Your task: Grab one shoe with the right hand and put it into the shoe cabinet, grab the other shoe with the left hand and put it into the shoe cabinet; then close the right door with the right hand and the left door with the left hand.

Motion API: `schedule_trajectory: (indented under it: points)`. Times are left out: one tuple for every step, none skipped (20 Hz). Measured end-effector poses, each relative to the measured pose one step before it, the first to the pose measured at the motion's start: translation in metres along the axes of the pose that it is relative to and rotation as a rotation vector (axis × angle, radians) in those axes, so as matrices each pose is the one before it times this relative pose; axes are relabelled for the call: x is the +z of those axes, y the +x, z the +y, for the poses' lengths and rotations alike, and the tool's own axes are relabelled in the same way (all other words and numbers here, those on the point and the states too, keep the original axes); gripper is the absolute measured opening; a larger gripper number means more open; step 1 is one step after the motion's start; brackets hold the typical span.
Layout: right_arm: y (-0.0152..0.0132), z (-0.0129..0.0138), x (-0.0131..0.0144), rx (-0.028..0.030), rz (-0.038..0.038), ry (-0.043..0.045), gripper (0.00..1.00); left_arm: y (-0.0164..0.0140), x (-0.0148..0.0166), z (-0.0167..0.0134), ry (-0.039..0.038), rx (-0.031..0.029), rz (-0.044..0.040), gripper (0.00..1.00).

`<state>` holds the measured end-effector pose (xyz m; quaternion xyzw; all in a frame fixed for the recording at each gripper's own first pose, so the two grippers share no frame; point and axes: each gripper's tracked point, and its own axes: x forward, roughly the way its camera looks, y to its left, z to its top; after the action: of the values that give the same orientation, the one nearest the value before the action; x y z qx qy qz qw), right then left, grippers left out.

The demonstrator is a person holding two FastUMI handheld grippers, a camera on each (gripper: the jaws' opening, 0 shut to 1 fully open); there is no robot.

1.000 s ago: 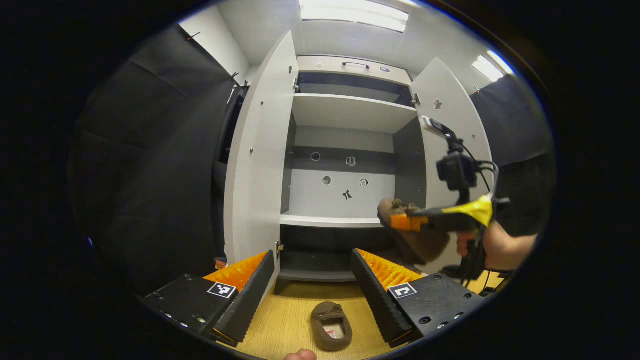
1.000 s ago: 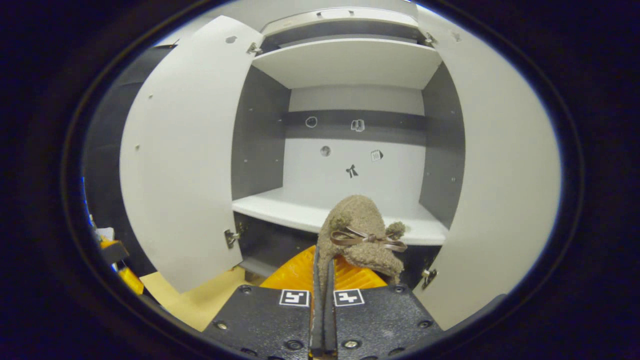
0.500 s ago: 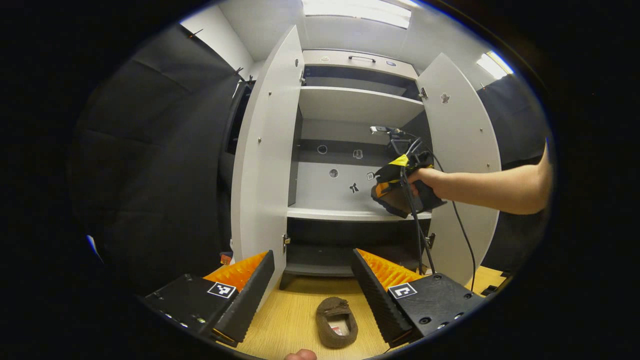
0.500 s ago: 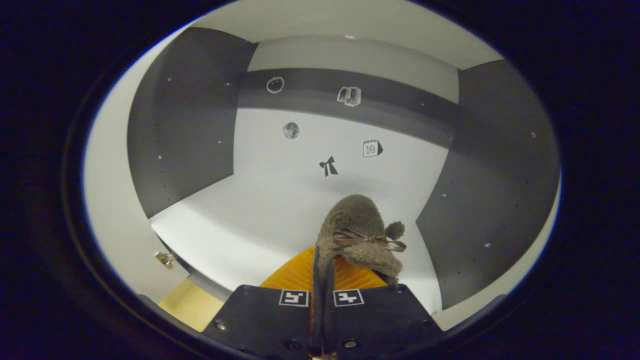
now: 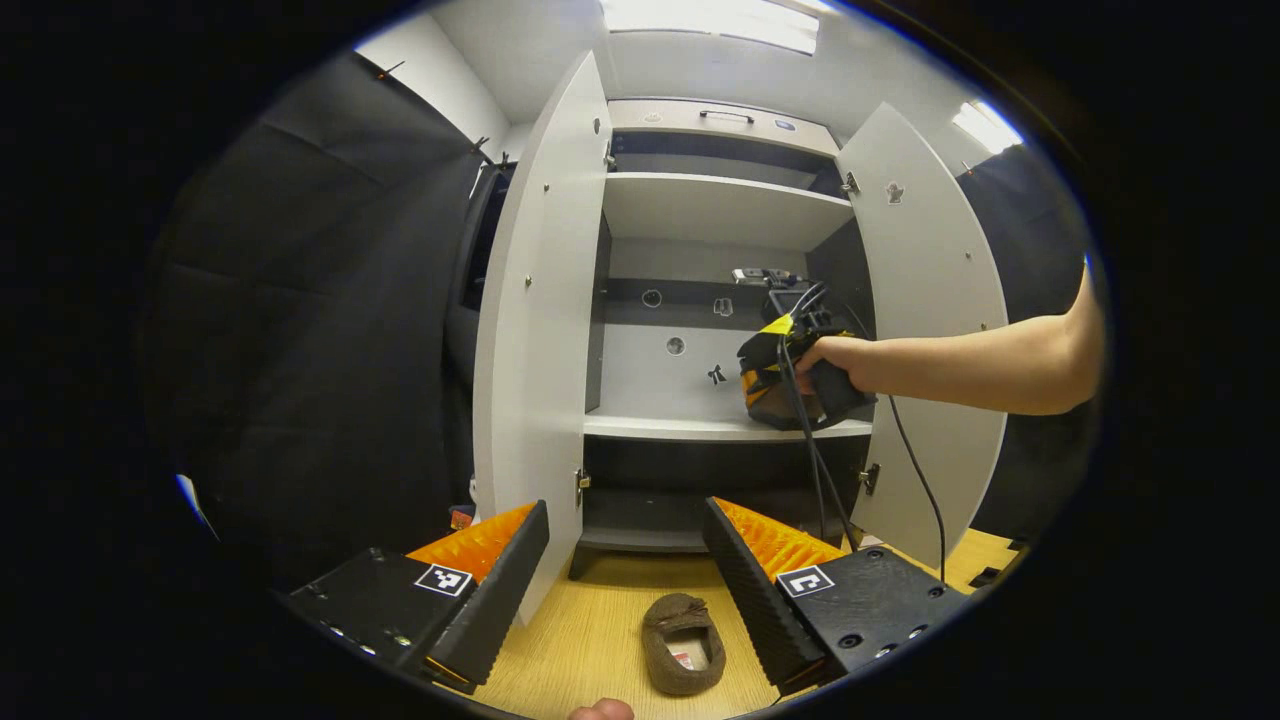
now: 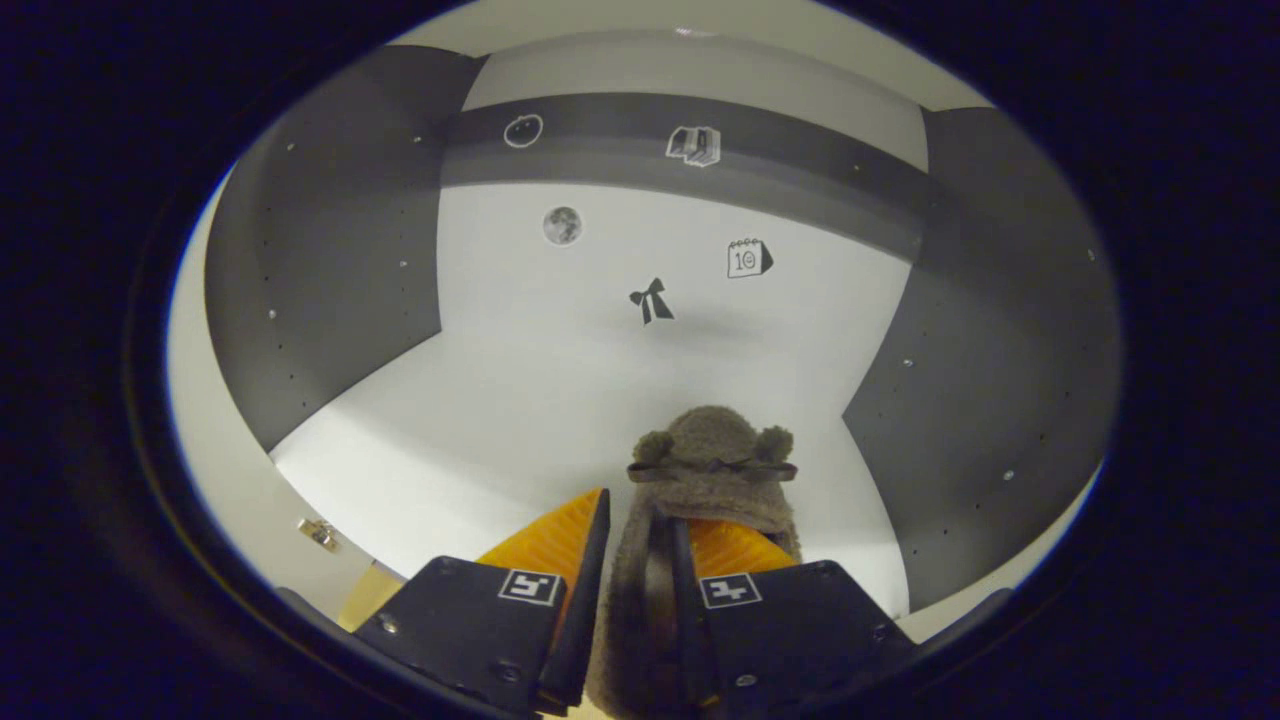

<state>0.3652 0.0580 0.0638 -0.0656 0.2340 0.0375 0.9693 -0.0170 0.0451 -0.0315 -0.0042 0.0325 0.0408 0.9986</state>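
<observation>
One shoe (image 6: 712, 470) lies on the cabinet's shelf (image 6: 480, 420) between the right hand-held gripper's (image 6: 630, 520) part-open fingers, contact unclear, while the other shoe (image 5: 684, 640) sits on the floor (image 5: 590, 640) between the left hand-held gripper's (image 5: 625, 540) wide-open fingers, untouched, both doors open.

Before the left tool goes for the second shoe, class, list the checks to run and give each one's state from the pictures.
1. First shoe inside the cabinet, over the middle shelf: ok.
2. Right tool let go of the first shoe: jaws have parted; full release cannot tell.
3. Left tool open and empty: ok.
4. Second shoe on the floor between the left tool's fingers: ok.
5. Left door and right door open: ok.
</observation>
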Motion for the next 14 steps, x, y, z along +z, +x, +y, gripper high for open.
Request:
schedule_trajectory:
  points:
    - [-0.01152, -0.00026, 0.00056, 0.01519, -0.01246, 0.01136, 0.51, -0.00050, 0.00028, -0.00204, -0.00171, -0.00549, -0.00314, 0.95]
    - [-0.01385, -0.00038, 0.00108, 0.01805, -0.02185, 0.02100, 0.45, -0.00015, -0.00016, -0.00150, -0.00087, -0.00620, -0.00090, 0.95]
    - [-0.01642, -0.00212, 0.00401, 0.00961, -0.03939, 0.01344, 0.47, 0.00107, -0.00054, -0.00099, -0.00006, -0.00336, 0.00083, 0.95]
    - [-0.01843, -0.00477, 0.00333, 0.00216, -0.04699, 0.01119, 0.47, 0.00076, -0.00072, -0.00113, -0.00088, -0.00383, 0.00107, 0.95]
    - [-0.02035, -0.00195, 0.00106, 0.00832, -0.04766, 0.01427, 0.48, 0.00078, -0.00142, -0.00167, -0.00230, -0.00548, 0.00227, 0.95]
    - [-0.02090, 0.00322, -0.00046, 0.02079, -0.04716, 0.02450, 0.48, 0.00199, -0.00169, -0.00184, -0.00326, -0.00634, 0.00322, 0.95]
    - [-0.02168, 0.00730, -0.00086, 0.03572, -0.04204, 0.02155, 0.49, 0.00230, -0.00200, -0.00182, -0.00331, -0.00800, 0.00473, 0.95]
    - [-0.02169, 0.00542, -0.00432, 0.02571, -0.03249, 0.01091, 0.51, 0.00244, -0.00174, -0.00150, -0.00330, -0.00658, 0.00397, 0.95]
    - [-0.02071, 0.00095, -0.00736, 0.01234, -0.03493, 0.00837, 0.55, 0.00181, -0.00178, -0.00335, -0.00419, -0.01118, 0.00449, 0.95]
    - [-0.01930, 0.00118, -0.00722, 0.00484, -0.04179, 0.00072, 0.52, 0.00188, -0.00241, -0.00357, -0.00703, -0.01419, 0.00658, 0.95]
    - [-0.01668, -0.00270, -0.01115, -0.01843, -0.04238, -0.00374, 0.52, 0.00173, -0.00196, -0.00274, -0.00793, -0.01011, 0.00698, 0.95]
    - [-0.01754, -0.00658, -0.01606, -0.03312, -0.03673, -0.01269, 0.55, 0.00187, -0.00118, -0.00161, -0.00842, -0.00571, 0.00339, 0.95]
    - [-0.01442, -0.00639, -0.01579, -0.02969, -0.01982, -0.00907, 0.54, 0.00061, -0.00117, -0.00230, -0.00581, -0.00616, 0.00317, 0.95]
    - [-0.01629, -0.00385, -0.01826, -0.02274, -0.01793, -0.00583, 0.54, 0.00123, -0.00155, -0.00243, -0.00386, -0.00726, 0.00342, 0.95]
